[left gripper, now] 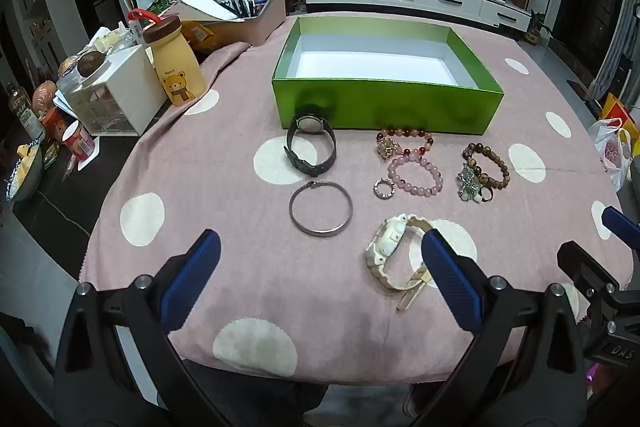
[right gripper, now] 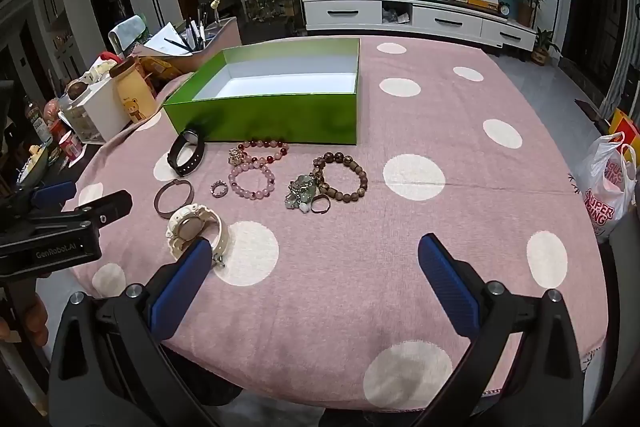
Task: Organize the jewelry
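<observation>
I have my left claw [left gripper: 320,253] spread wide with nothing between its fingers, hanging over the near part of the pink dotted tablecloth [left gripper: 224,195]. Just ahead of it lies the silver bangle [left gripper: 321,208], and the white watch [left gripper: 394,253] sits right by its right finger. My right claw [right gripper: 316,259] is spread wide too and grips nothing; the white watch [right gripper: 195,227] lies by its left finger. Further ahead I see the black watch [left gripper: 311,146], a small ring [left gripper: 384,189], a pink bead bracelet [left gripper: 416,174], a brown bead bracelet [left gripper: 490,167], then the empty green box [left gripper: 384,107].
</observation>
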The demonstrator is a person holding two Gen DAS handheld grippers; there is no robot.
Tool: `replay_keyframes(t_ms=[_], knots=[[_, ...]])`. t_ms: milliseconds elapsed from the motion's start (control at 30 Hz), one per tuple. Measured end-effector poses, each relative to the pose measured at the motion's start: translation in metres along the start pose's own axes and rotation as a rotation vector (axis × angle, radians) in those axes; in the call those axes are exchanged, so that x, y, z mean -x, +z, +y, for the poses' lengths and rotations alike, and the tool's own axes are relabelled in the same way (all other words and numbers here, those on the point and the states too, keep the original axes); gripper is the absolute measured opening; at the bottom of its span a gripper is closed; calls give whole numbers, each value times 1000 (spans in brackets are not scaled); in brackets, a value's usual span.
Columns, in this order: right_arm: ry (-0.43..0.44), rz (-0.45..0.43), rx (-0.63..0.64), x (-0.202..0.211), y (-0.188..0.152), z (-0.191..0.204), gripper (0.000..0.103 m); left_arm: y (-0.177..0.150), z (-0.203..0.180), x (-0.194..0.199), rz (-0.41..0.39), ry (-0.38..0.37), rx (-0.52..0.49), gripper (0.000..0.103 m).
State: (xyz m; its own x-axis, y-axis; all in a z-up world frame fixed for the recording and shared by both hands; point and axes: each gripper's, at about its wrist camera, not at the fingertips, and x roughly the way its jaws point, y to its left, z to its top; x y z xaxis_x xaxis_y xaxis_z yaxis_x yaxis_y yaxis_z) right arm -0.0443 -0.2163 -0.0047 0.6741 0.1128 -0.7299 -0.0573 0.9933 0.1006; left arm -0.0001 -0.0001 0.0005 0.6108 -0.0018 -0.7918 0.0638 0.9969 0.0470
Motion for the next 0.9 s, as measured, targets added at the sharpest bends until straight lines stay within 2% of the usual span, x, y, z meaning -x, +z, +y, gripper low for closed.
replay_keyframes(t_ms=[233,267,900], knots=[[0,0,2,3,-2,2,102,1,-2,3,-17,16,-11,101],[0,0,2,3,-2,2,102,-6,-4,3,-6,-2,-3,101],[7,-15,7,12,-3,7,102,-11,-2,11,-23,-10,-21,101]])
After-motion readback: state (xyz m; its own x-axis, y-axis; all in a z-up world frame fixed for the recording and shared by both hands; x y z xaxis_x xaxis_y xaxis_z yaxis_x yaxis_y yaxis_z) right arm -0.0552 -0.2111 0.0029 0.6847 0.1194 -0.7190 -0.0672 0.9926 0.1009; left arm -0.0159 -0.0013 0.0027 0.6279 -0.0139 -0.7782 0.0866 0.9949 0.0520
